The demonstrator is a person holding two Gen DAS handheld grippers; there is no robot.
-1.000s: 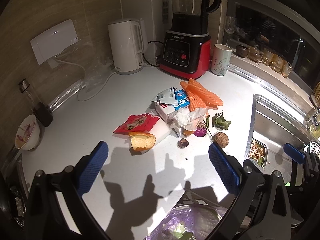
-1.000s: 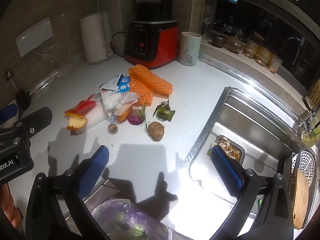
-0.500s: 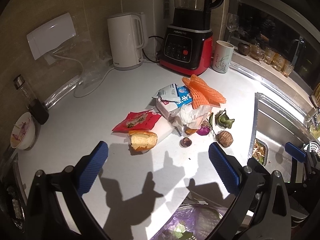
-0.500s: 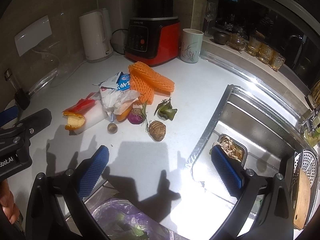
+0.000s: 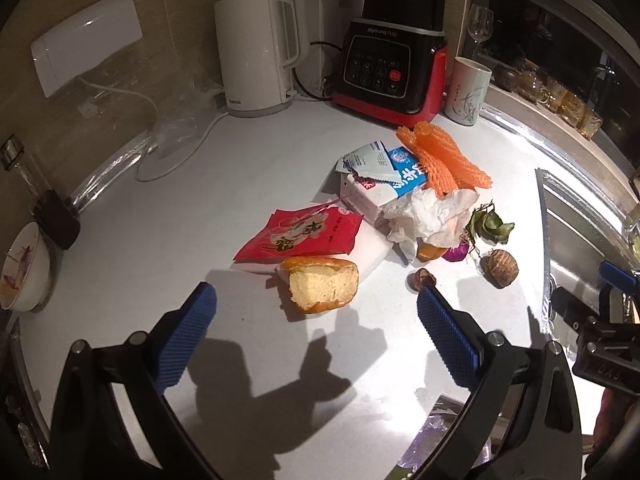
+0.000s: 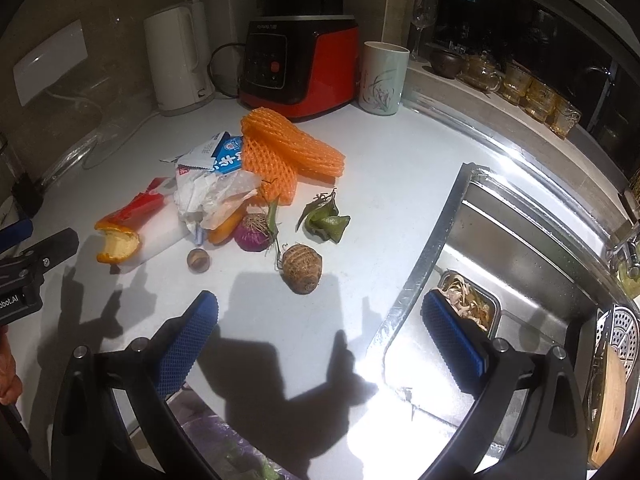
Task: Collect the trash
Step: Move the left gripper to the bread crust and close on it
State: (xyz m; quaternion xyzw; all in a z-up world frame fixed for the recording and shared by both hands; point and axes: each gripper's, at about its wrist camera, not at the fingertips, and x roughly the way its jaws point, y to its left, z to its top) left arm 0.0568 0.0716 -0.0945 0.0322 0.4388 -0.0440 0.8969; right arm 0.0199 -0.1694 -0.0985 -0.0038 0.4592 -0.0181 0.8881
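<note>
While both grippers, left [image 5: 316, 330] and right [image 6: 320, 330], hover spread wide and empty, trash [image 5: 404, 204] sits heaped mid-counter [image 5: 224, 200] before the blender [image 5: 394, 76]. Sink [image 6: 528, 256] right of it, kettle [image 5: 256, 52] left.

I'm looking at a home kitchen. A white stone-like countertop [image 5: 168, 216] runs along a beige tiled wall, with a white electric kettle [image 5: 256, 48] and a red-and-black blender base [image 5: 390, 76] plugged in at the back. Beside them stands a pale ceramic cup with a painted plant [image 6: 382, 78]. To the right I see a stainless steel sink [image 6: 532, 248], with amber glass cups [image 6: 536, 96] lined up on the ledge behind it. Food scraps and wrappers lie on the counter.
</note>
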